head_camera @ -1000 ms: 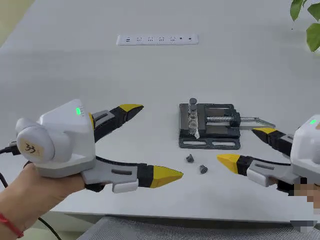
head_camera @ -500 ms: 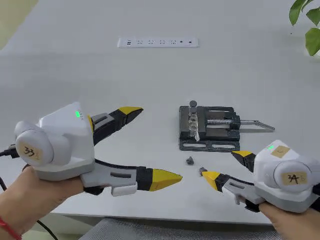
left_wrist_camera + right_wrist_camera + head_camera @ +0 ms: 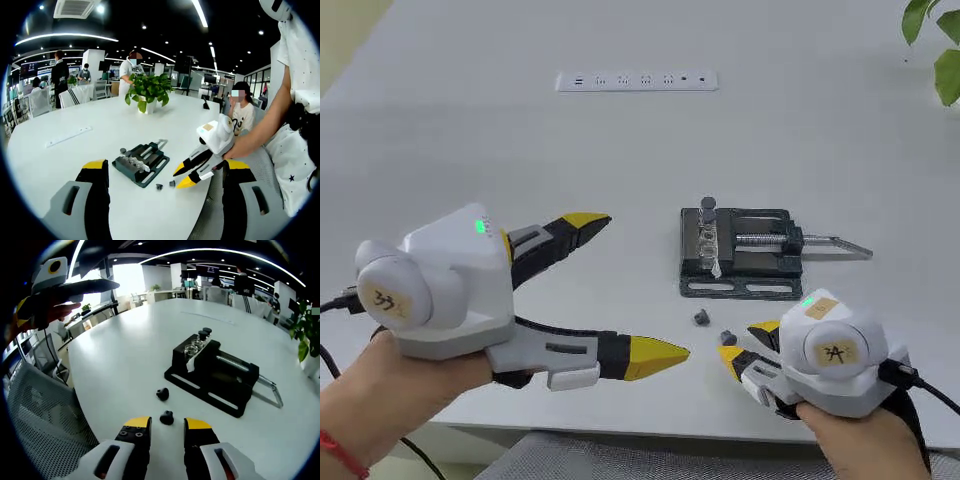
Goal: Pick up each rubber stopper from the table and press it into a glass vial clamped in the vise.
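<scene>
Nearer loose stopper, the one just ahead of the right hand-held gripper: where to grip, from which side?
Pinch the nearer stopper across its sides, low near the table, coming from the table's near edge. It is small and squat, just ahead of the right hand-held gripper, whose open jaws point either side of it. Which end is up I cannot tell.

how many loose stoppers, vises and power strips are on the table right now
loose rubber stoppers: 2
vise: 1
power strip: 1
total: 4
</scene>
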Demonstrator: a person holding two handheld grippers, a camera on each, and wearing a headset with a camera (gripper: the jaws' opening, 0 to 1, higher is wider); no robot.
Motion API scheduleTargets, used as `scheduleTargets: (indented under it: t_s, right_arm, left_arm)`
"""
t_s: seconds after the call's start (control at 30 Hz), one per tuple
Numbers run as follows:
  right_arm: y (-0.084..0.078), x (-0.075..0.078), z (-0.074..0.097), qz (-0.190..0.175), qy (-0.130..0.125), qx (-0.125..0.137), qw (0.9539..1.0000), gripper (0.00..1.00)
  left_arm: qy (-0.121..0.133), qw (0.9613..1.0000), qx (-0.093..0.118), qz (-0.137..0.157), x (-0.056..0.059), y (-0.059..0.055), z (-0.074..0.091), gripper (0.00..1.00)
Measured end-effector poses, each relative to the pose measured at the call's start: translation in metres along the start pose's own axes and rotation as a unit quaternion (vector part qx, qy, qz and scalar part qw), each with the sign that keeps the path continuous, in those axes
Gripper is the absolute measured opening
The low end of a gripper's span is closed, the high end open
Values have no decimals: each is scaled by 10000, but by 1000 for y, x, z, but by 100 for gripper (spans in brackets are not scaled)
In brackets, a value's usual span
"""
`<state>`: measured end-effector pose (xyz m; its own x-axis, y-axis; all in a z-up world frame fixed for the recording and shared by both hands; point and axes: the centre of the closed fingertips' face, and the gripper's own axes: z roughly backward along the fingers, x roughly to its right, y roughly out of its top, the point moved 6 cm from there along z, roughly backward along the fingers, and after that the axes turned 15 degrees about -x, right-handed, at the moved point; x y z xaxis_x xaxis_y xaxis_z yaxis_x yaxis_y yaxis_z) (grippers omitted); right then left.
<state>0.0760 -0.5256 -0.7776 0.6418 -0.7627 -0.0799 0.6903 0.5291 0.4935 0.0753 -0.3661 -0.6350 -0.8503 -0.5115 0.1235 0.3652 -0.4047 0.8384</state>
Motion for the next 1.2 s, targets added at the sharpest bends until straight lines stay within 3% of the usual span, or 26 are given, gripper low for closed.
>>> scheduleTargets:
  t_s: [0.63,0.9,1.1,1.2]
  right_arm:
    - [0,0,-7,145,69,-63,9999,8]
    - [-2,2,-4,268,173,-74,9995,7]
    - [0,11,11,733,302,57,9968,7]
    - [9,14,25,1171,561,292,9911,7]
  left_arm:
    - [-54,10000,-65,38,-2,-5,-4,93]
    - [-131,9995,-275,-13,-1,-17,-8,93]
    - [-167,9988,-446,-57,-4,-25,-11,93]
    - [-203,9983,-528,-104,-6,-28,-13,93]
